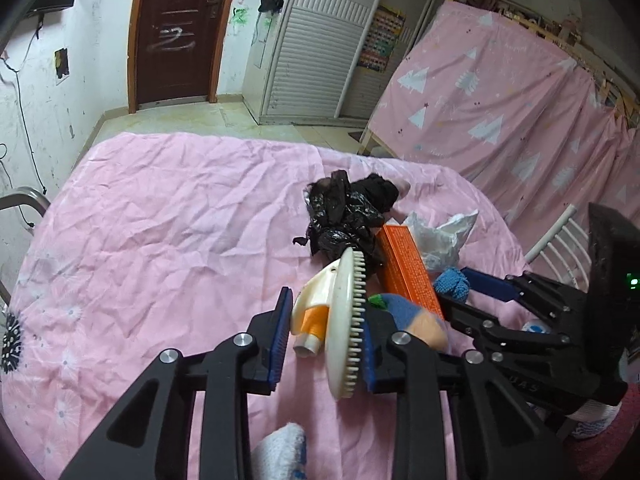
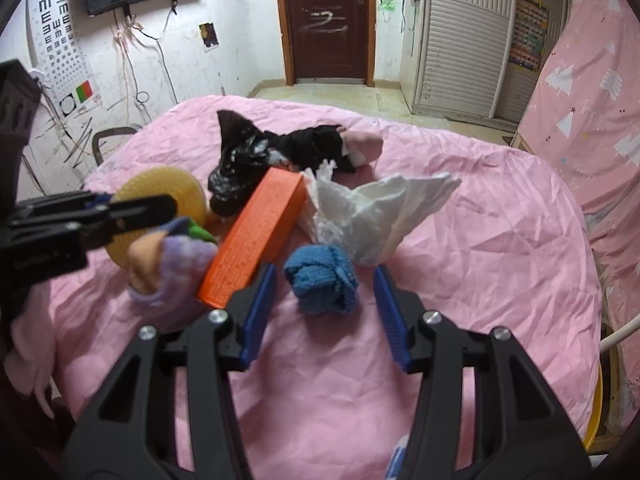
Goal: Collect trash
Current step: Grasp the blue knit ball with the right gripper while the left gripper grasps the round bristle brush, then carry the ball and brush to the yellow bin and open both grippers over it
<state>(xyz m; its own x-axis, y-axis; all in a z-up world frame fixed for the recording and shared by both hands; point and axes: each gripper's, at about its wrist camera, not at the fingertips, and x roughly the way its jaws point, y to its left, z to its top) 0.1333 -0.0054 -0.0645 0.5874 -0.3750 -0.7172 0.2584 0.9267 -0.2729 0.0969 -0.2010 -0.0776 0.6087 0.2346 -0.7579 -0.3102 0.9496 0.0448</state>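
On the pink-sheeted table (image 1: 160,220) lies a pile: a crumpled black plastic bag (image 1: 340,216) (image 2: 248,160), an orange box (image 1: 408,268) (image 2: 256,236), crumpled white tissue (image 2: 372,216) (image 1: 440,236), a rolled blue sock (image 2: 324,280) (image 1: 452,282) and a purple-peach sock (image 2: 168,264) (image 1: 416,316). My left gripper (image 1: 326,344) is closed around a cream round bristle brush (image 1: 348,324) (image 2: 160,200), held on edge. My right gripper (image 2: 326,316) is open, its blue pads (image 2: 260,312) either side of the blue sock, just short of it.
A black sock (image 2: 320,148) lies behind the bag. A white cloth (image 1: 280,448) sits at the near edge. A metal chair (image 1: 20,200) stands left, a white rack (image 1: 560,240) right. A pink curtain (image 1: 500,100) hangs right; door (image 2: 326,20) and cabinet beyond.
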